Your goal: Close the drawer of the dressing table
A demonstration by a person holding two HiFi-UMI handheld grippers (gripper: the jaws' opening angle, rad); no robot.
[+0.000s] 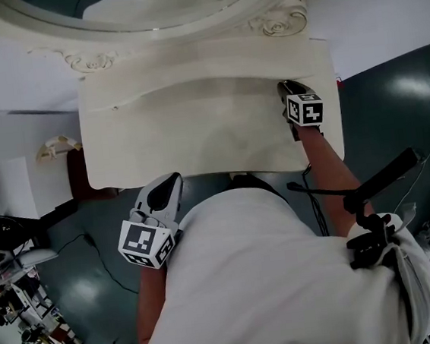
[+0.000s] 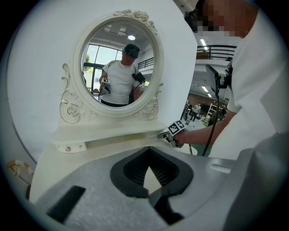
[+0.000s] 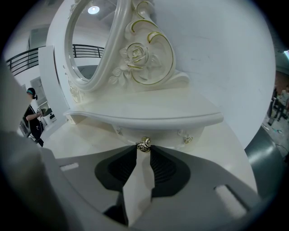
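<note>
Right tool (image 3: 144,150) pinches the knob (image 3: 144,145) to steer the drawer (image 3: 165,135) shut; left tool (image 2: 149,164), jaws together and empty, waits off the bench (image 1: 196,139)

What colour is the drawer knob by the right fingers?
Pale metallic gold knob, clearest in the right gripper view.
</note>
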